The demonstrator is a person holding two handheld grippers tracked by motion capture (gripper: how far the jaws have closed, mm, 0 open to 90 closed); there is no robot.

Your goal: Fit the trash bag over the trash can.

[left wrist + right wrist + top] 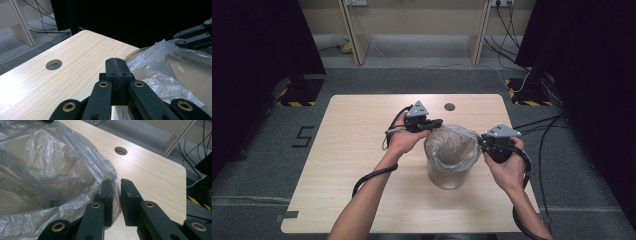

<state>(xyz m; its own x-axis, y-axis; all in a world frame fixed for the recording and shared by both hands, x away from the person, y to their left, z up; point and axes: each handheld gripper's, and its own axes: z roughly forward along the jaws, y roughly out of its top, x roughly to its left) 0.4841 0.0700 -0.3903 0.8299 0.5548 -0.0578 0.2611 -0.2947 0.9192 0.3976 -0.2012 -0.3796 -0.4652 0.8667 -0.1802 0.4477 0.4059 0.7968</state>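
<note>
Both grippers are flanking my bin [449, 172]: left gripper [436, 123] sitting pinched shut at its far-left rim, right gripper [482, 141] narrowly straddling the liner [50, 165] edge opposite.

We see a thin, crinkled plastic bag [50, 162], translucent grey with a soft sheen, lining a clear, smooth, glossy bin [449, 172] near the middle of the table. The table [75, 57] looks like pale wood-grain laminate, smooth and lightly shiny where light falls near its round hole [53, 64]. Both the left gripper [117, 72] and the right gripper [117, 195] are matt black plastic with small brass-coloured metal rivets.
</note>
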